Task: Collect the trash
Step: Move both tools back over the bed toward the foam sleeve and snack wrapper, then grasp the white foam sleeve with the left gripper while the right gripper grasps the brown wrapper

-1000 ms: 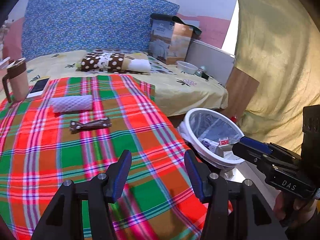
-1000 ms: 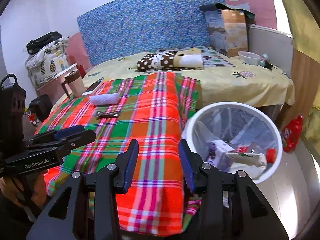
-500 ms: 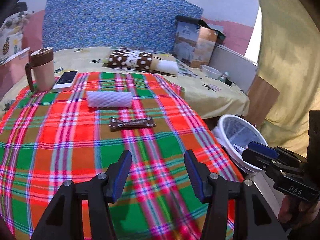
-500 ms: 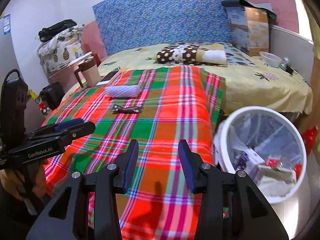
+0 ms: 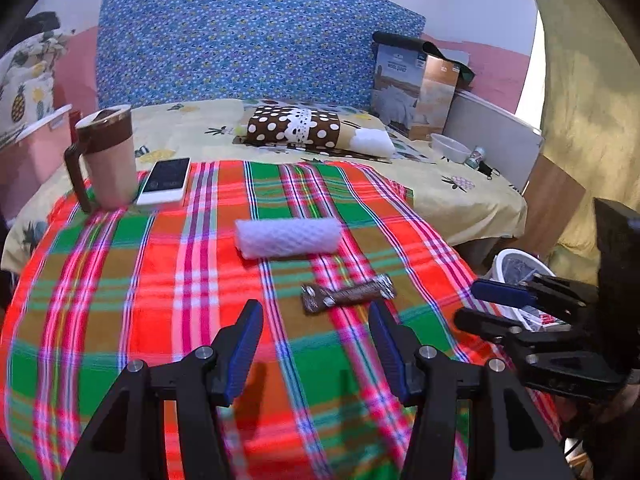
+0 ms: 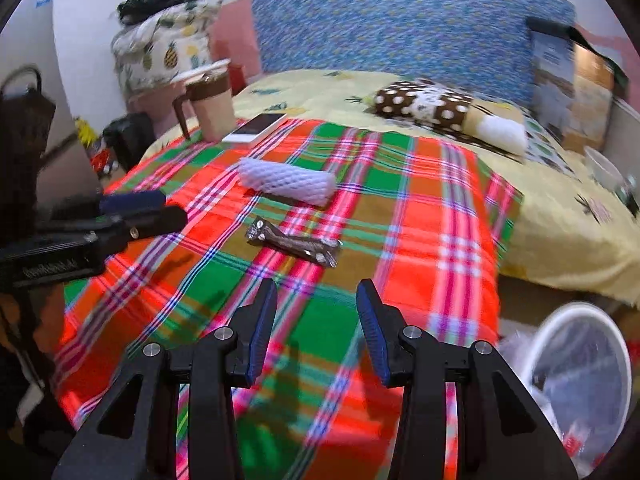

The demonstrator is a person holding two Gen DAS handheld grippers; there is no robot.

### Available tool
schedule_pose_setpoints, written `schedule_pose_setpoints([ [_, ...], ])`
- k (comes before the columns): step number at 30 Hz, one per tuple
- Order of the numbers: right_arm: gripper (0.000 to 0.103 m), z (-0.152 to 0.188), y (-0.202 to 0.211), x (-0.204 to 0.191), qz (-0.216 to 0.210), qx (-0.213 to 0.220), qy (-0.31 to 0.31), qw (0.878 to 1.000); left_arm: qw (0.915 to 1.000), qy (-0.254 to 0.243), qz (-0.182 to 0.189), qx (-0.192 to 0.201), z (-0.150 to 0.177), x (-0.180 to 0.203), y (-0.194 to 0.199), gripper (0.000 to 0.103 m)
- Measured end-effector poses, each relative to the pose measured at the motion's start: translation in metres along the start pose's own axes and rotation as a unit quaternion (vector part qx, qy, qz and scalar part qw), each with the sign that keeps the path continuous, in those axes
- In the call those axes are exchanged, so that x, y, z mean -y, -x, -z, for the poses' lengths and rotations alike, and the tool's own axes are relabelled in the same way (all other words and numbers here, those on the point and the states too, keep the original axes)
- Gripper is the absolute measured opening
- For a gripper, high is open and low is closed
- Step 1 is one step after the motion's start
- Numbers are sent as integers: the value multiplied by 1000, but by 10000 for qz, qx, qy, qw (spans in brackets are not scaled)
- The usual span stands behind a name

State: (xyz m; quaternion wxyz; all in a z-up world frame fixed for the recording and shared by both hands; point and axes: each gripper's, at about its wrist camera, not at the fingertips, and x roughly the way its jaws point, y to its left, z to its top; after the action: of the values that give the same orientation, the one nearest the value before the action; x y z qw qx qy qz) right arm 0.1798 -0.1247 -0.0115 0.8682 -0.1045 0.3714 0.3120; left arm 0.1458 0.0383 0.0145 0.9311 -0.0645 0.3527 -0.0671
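Two pieces of trash left on the plaid blanket (image 5: 160, 280). The brown snack wrapper (image 5: 347, 294) lies flat near the middle, just ahead of my left gripper (image 5: 316, 344) and slightly right of its centre line. The white foam net sleeve (image 5: 288, 237) lies beyond it, apart from it, long axis across the bed. Both sit loose on the cloth, nothing on top of them.

Left gripper: jaws wide, nothing between the fingers. Right gripper (image 6: 316, 320): jaws parted less widely, also empty; from its camera the wrapper (image 6: 294, 242) lies just ahead of the tips and the sleeve (image 6: 286, 181) further on. Both grippers point downward over the blanket's near edge. My reading: positioned for a pick, one item per hand.

The white bin (image 6: 580, 364), lined with a clear bag and already holding scraps, stands on the floor at the bed's right corner, so the right hand has the shorter drop.

Mug (image 5: 106, 160) and phone (image 5: 166, 181) at the far left corner are not trash; leave them.
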Motion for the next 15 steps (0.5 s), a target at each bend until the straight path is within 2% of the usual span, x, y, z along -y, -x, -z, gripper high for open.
schedule_pose_setpoints([
  [9, 44, -17, -40, 1, -288, -198, 500, 9981, 9996, -295, -18, 18, -38, -41, -40, 55],
  [15, 44, -20, -58, -2, -596, -462, 822, 9938, 9973, -711, 163, -29, -56, -47, -66, 55],
])
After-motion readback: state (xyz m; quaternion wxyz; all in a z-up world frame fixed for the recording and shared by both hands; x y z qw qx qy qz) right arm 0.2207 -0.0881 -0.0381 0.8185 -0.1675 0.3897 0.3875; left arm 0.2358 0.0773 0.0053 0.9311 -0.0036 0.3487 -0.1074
